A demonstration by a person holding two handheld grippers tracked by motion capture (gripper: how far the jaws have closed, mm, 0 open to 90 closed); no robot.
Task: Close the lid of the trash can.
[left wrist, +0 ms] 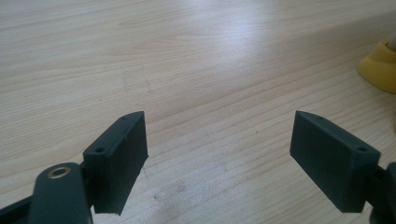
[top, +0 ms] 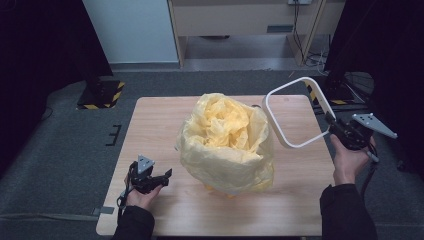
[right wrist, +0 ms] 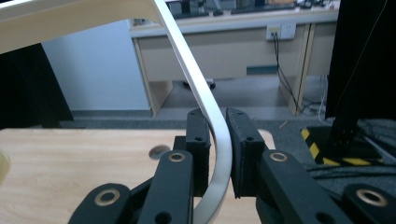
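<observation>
A yellow plastic bag [top: 227, 142] lines a bin in the middle of the wooden table [top: 155, 125], its mouth open and crumpled. My right gripper [top: 334, 129] is shut on a white rectangular frame [top: 295, 111], held in the air to the right of the bag; in the right gripper view the jaws clamp the frame's curved corner [right wrist: 223, 140]. My left gripper [top: 165, 177] rests low over the table's near left part, open, with nothing between its fingers [left wrist: 119, 158]. A yellow edge of the bag [left wrist: 380, 65] shows at the far right of that view.
Grey carpet surrounds the table. A black stand base with yellow-black tape [top: 102, 95] sits on the floor at the far left, another [top: 332, 92] at the far right. A wooden desk [top: 240, 25] with cables stands behind.
</observation>
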